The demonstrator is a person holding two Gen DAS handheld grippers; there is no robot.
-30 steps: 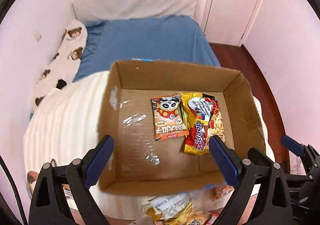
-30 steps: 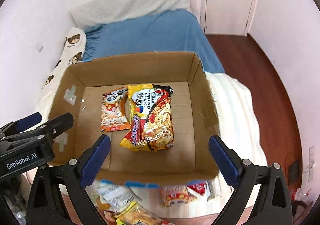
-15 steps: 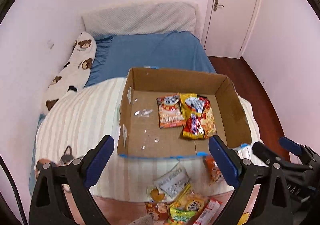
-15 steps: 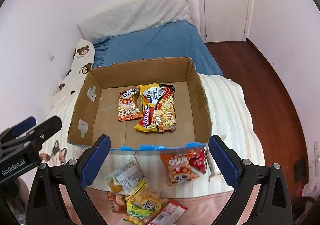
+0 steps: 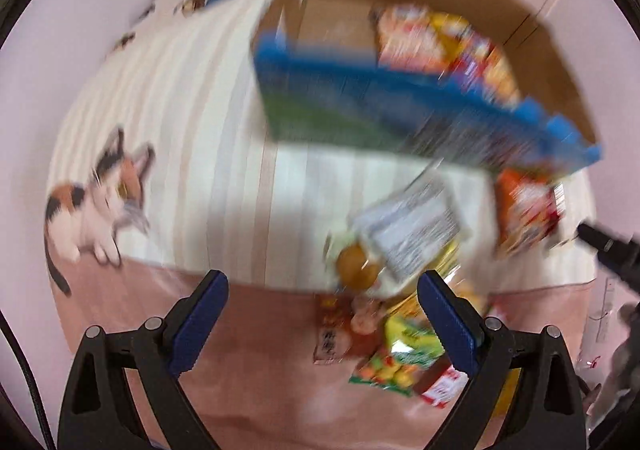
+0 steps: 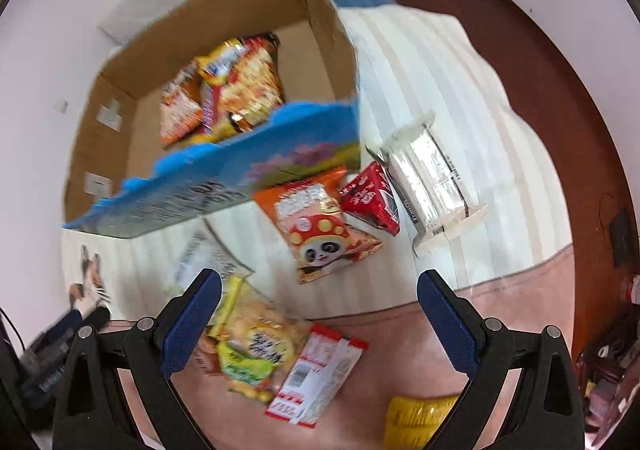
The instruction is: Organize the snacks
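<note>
cardboard box (image 6: pixel 224 62) sitting on striped bedding (image 6: pixel 432 74), blue printed front wall, holding noodle packets (image 6: pixel 244 82) | loose snacks lying before it: orange panda packet (image 6: pixel 320 226), red packet (image 6: pixel 372 198), silver pack (image 6: pixel 432 178) | left gripper (image 5: pixel 320 314) hovering wide open, empty | right gripper (image 6: pixel 320 314) hovering wide open, empty

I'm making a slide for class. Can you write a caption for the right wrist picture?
Open right gripper above loose snack packets on a striped blanket, beside a cardboard box.
</note>
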